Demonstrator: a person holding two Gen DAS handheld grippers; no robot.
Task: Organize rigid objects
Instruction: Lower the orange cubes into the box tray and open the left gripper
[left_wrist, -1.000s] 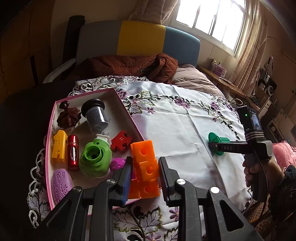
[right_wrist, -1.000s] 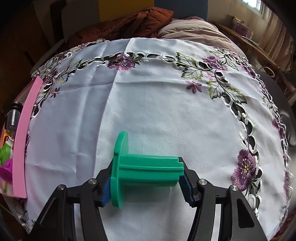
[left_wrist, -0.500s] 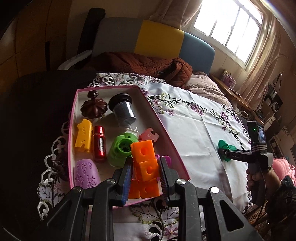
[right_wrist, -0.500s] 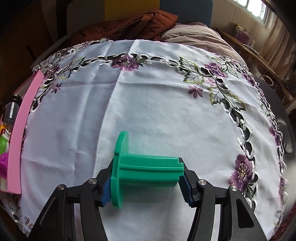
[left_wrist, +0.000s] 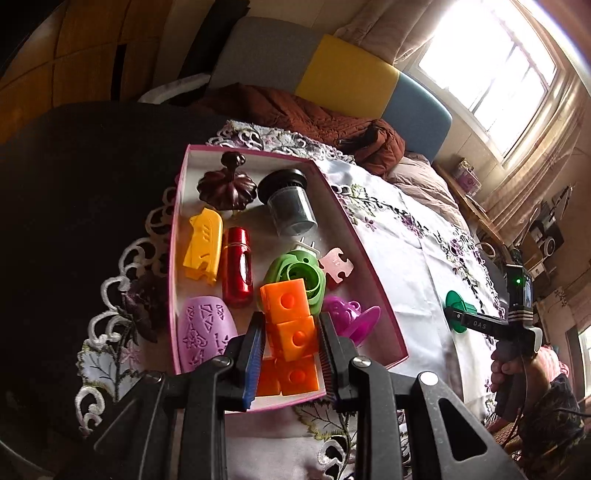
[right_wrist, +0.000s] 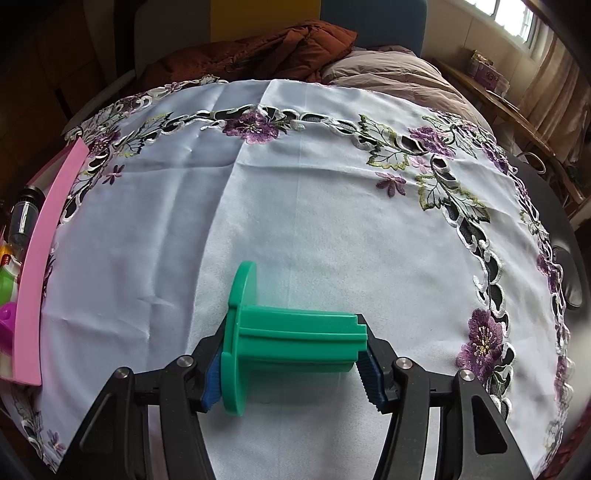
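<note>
Orange blocks (left_wrist: 291, 332) clamped in left gripper (left_wrist: 291, 350), lowest partly hidden. Green spool (right_wrist: 291, 341) clamped in right gripper (right_wrist: 291, 363). Pink box (right_wrist: 40, 254) cut off at embroidered tablecloth (right_wrist: 295, 206) left edge.

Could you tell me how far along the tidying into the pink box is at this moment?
Mostly done: the pink box already holds the yellow piece, red cylinder, green part and others. In hand: the left gripper grips the orange blocks over the box, and the right gripper clamps the green spool above the tablecloth. Left: releasing the blocks, then boxing the spool.
</note>
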